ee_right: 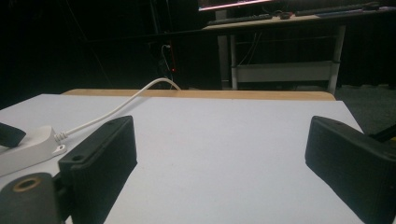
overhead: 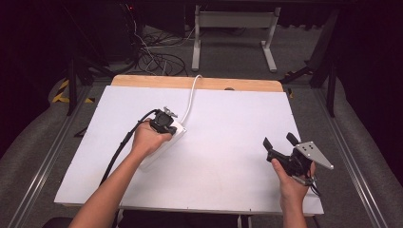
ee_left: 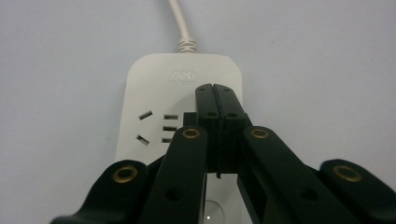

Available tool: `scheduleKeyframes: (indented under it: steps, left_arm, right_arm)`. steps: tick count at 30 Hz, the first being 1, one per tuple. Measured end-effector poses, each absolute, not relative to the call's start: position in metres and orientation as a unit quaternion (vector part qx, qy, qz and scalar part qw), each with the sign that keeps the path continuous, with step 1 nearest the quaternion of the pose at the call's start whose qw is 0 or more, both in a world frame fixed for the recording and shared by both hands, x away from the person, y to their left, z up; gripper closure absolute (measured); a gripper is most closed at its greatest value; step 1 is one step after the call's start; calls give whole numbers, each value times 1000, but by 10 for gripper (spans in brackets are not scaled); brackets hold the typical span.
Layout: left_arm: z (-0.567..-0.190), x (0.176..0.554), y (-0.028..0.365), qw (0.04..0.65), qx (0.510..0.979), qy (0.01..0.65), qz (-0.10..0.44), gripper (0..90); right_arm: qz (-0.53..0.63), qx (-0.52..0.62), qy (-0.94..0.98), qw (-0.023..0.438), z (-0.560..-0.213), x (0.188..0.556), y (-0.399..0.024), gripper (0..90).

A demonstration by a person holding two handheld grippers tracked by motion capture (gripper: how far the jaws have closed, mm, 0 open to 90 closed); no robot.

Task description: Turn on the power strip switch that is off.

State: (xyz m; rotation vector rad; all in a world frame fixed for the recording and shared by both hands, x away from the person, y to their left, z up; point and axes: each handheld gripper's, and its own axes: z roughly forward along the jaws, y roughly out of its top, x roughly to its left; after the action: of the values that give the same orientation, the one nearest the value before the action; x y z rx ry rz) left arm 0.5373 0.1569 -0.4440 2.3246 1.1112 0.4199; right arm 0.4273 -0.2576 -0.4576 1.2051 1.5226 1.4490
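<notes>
A white power strip (overhead: 177, 129) lies left of the middle of the white table (overhead: 233, 123), and its white cable (overhead: 190, 97) runs off over the far edge. My left gripper (overhead: 164, 119) points down at the strip's far end. In the left gripper view the power strip (ee_left: 154, 84) shows its sockets, and my left gripper (ee_left: 215, 88) stands shut over it, jaws pressed together with nothing seen between them. My right gripper (overhead: 279, 140) hovers open near the front right. In the right gripper view my right gripper (ee_right: 224, 140) is empty, with the strip (ee_right: 28, 147) and cable (ee_right: 126, 100) at far left.
The table's wooden far edge (overhead: 199, 83) shows behind the white top. Beyond it a white desk frame (overhead: 233, 28) and loose black cables (overhead: 157, 57) sit on the grey floor. A black cable (overhead: 119, 152) trails from my left gripper over the table's front left.
</notes>
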Motion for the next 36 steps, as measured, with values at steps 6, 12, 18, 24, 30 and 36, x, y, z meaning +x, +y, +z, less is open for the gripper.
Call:
scheduleKeyframes:
  steps: [6,12,18,24,30,36]
  left_arm:
    - [-444,536,153,252,861,411,164,900]
    - [-443,536,156,241,861,415,167,900]
    - [-447,534,154,265,856,416,157,900]
    - [-444,532,141,220,867,404,193,900]
    - [-444,535,147,239,862,414,170,900]
    - [-444,535,148,240,862,413,166,900]
  right_arm:
    - [560,467,586,353,-457,426,-259,96]
    - [561,468,584,355,-457,424,-259,97]
    - [562,469,582,355,-456,425,-259,97]
    - [564,469,581,354,-456,425,-259,97]
    - [562,469,581,354,-456,424,-261,97]
    - [562,470,582,354,-456,424,-260,97]
